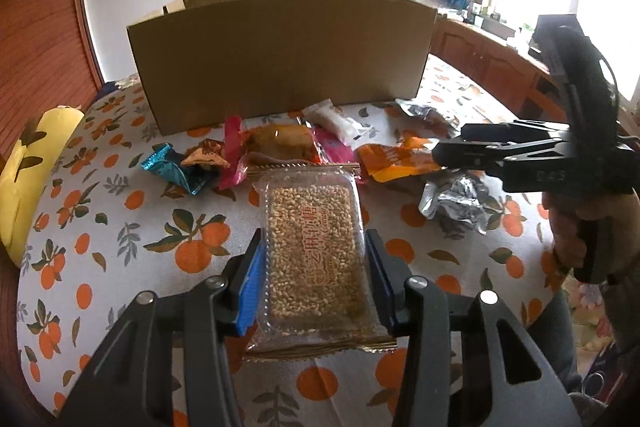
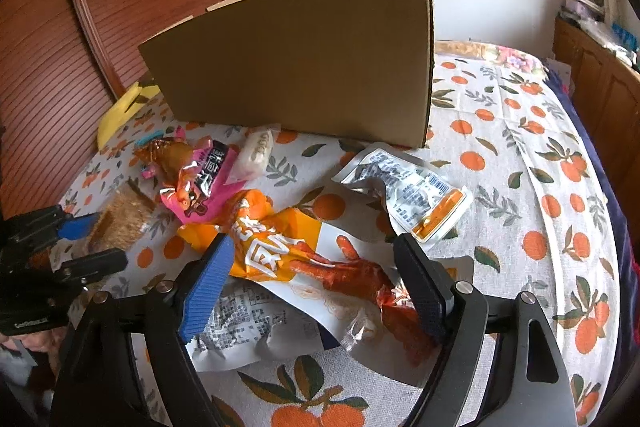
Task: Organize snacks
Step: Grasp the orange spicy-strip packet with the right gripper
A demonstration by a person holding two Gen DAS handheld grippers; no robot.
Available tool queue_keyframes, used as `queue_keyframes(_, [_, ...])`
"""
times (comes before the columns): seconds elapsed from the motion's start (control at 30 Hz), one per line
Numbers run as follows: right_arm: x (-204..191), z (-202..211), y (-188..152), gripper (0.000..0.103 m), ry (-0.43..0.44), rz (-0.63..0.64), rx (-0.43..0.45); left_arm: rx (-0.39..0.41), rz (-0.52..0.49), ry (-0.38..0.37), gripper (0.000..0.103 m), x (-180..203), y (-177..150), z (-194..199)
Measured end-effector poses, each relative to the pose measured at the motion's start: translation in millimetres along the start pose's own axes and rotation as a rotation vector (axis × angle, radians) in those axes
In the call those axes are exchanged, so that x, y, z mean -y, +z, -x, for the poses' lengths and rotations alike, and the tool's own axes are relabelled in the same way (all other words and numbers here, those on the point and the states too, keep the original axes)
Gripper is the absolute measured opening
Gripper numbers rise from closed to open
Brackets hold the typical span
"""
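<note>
My left gripper (image 1: 314, 259) is shut on a clear pack of sesame candy (image 1: 314, 239), its blue pads pressed on both long sides. The pack also shows in the right wrist view (image 2: 124, 217). My right gripper (image 2: 312, 267) is open, its fingers on either side of an orange snack pouch (image 2: 304, 251) lying on the cloth. It appears from the side in the left wrist view (image 1: 448, 151). A pink pack (image 2: 204, 183), a white wrapped bar (image 2: 258, 147) and silver pouches (image 2: 404, 183) lie near a tall cardboard box (image 1: 280, 55).
The orange-print tablecloth (image 1: 120, 227) covers the table. Teal and brown wrappers (image 1: 176, 167) lie at the left of the pile. A yellow cushion (image 1: 28, 179) sits at the left edge. Wooden cabinets (image 2: 600, 87) stand to the right.
</note>
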State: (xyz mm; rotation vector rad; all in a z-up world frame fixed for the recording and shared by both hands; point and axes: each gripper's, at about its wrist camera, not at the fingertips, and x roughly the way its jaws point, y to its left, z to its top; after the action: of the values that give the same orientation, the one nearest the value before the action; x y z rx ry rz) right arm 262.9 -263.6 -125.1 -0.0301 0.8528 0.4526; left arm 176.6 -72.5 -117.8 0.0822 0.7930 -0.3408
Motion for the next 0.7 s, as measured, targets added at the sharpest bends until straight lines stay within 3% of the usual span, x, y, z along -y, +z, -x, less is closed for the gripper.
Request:
queue_keyframes(0.37, [-21, 8, 6, 0.087, 0.100, 0.087, -0.089, 0.018, 0.022, -0.020, 0.046, -6, -5, 7])
queue_keyframes(0.53, [-40, -1, 7, 0.087, 0.036, 0.192, -0.130, 0.022, 0.029, -0.031, 0.046, -8, -8, 9])
queue_keyframes(0.7, [-39, -19, 9, 0.087, -0.006, 0.201, -0.172, 0.024, 0.030, -0.037, 0.046, -8, -10, 9])
